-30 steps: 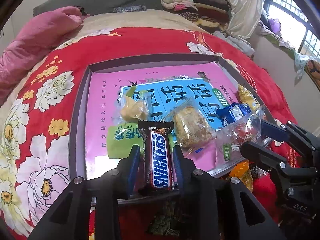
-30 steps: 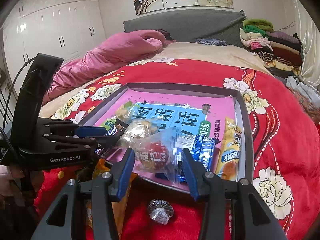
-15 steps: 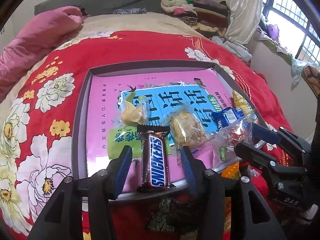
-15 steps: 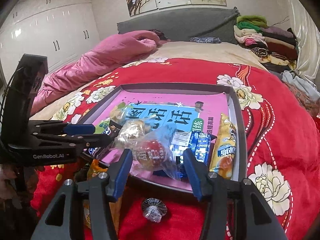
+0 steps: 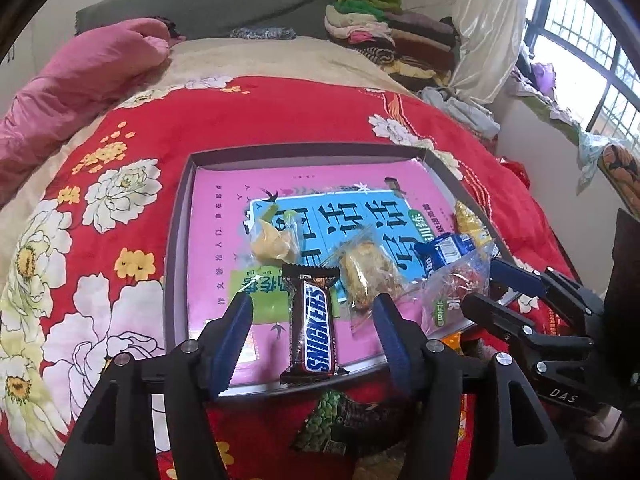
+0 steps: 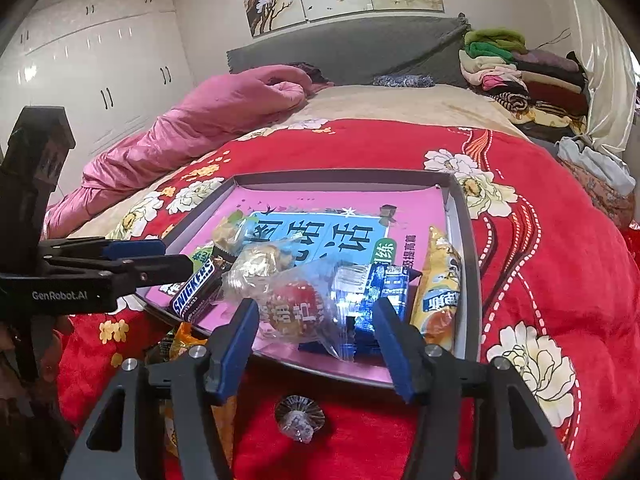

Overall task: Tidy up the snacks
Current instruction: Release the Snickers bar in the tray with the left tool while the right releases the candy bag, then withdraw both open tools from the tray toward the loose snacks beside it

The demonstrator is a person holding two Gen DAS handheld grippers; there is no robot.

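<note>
We see a red bedspread (image 5: 260, 120) patterned with white and yellow flowers, a grey tray (image 5: 176, 240) lined with a pink and blue book (image 5: 224, 216), a brown chocolate bar (image 5: 314, 324) lettered in blue, white and red, and a pink quilt (image 6: 208, 116).

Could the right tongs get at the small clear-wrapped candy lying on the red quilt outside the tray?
Probably yes: the candy lies bare on the quilt just below the opening right tongs; nothing covers it.

You see a red floral quilt (image 6: 560, 248) covering the bed, a pink duvet (image 6: 192, 132) bunched at its left, folded clothes (image 6: 520, 76) stacked right, white wardrobes (image 6: 100, 68) behind.
</note>
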